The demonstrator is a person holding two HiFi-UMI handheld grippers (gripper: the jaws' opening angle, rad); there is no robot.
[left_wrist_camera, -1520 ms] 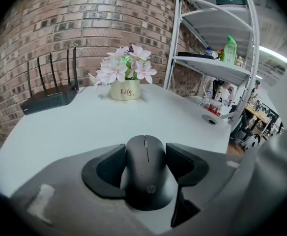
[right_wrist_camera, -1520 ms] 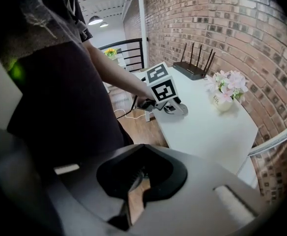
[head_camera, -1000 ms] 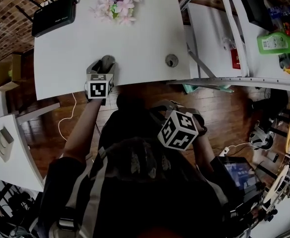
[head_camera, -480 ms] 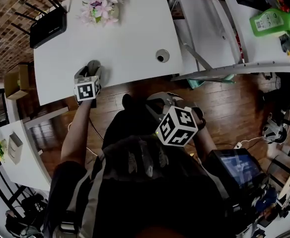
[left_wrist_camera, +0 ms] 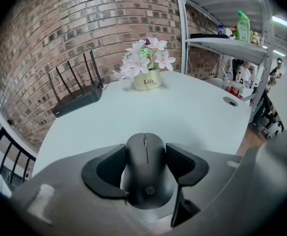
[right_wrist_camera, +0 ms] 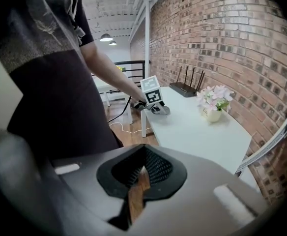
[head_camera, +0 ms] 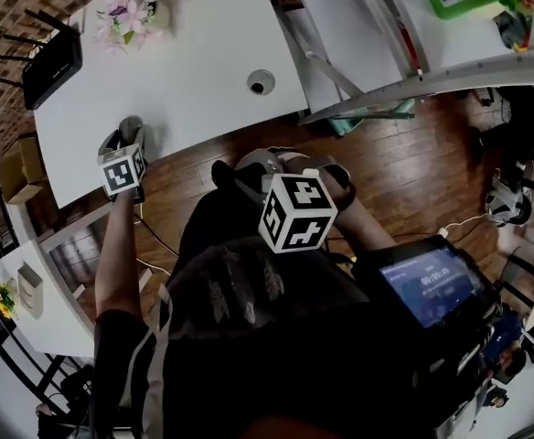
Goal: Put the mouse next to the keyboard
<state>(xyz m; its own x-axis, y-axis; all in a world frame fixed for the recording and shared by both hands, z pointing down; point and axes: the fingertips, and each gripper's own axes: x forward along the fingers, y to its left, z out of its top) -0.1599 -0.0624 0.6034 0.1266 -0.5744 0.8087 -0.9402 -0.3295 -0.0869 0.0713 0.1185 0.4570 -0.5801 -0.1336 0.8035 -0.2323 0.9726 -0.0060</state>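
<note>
- A black mouse [left_wrist_camera: 146,173] sits gripped between the two jaws of the left gripper [left_wrist_camera: 146,154], one jaw pressed against each side, its scroll wheel pointing away from the camera.
- The mouse is at the near edge of a white table [left_wrist_camera: 183,112], towards the left end as seen in the head view. Whether it rests on the top or hangs just above it cannot be told.
- Further back on the table stands a pot of pink and white flowers [left_wrist_camera: 147,73]. A black router [left_wrist_camera: 77,100] with upright antennas stands to its left, near a brick wall.
- A round cable hole [left_wrist_camera: 230,101] is set in the table's right part.
- A green bottle [left_wrist_camera: 243,26] stands on a shelf to the right.
- The right gripper [right_wrist_camera: 142,173] is clenched with nothing in it. It is held close to the person's body, above a wood floor [head_camera: 413,163].
</note>
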